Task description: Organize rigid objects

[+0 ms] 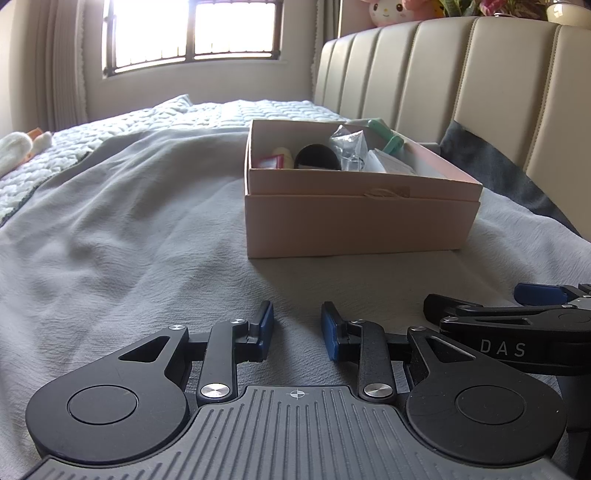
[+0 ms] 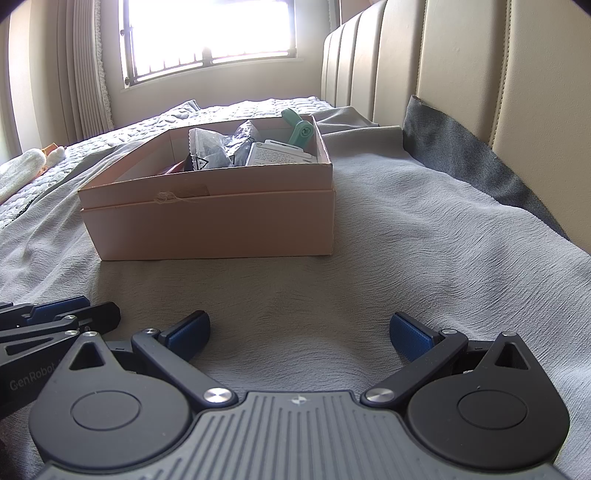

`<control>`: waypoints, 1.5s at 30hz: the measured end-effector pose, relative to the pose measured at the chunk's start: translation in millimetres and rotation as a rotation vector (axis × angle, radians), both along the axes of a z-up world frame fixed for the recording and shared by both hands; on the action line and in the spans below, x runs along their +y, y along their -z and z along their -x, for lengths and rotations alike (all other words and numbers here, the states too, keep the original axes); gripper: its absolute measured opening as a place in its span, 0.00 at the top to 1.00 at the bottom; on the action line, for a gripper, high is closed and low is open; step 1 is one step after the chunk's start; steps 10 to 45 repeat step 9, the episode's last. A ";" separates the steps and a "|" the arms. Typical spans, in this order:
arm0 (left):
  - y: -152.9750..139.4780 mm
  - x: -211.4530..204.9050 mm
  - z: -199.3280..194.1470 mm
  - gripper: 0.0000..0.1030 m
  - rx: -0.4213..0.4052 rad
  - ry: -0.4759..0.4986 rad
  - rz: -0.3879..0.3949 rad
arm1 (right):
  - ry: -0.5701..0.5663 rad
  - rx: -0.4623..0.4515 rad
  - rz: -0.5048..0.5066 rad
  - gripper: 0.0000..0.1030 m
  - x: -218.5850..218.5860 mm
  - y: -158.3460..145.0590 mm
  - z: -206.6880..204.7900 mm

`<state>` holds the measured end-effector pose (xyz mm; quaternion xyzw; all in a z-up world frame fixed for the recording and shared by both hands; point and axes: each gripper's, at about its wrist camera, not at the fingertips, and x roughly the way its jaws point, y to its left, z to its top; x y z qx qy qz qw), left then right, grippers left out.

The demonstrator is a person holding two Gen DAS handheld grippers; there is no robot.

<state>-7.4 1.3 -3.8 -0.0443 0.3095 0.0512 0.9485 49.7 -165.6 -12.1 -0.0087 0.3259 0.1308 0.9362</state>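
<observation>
A pale pink cardboard box stands on the grey bedspread, also in the right wrist view. Inside it lie a black round object, a crinkled clear plastic bag, a mint-green tool, a white packet and a small red item. My left gripper is open and empty, low over the bedspread in front of the box. My right gripper is open wide and empty, just to the right of the left one.
A padded beige headboard runs along the right. A dark grey cloth lies against it. A white plush toy lies at the far left of the bed. A barred window is behind.
</observation>
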 end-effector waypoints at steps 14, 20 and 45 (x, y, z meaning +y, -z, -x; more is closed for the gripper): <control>0.7 1.5 0.4 0.70 -0.005 0.003 0.004 | 0.000 0.000 0.000 0.00 0.1 -0.1 0.1; 0.7 1.5 0.4 0.70 -0.005 0.003 0.004 | 0.000 0.000 0.000 0.00 0.1 -0.1 0.1; 0.7 1.5 0.4 0.70 -0.005 0.003 0.004 | 0.000 0.000 0.000 0.00 0.1 -0.1 0.1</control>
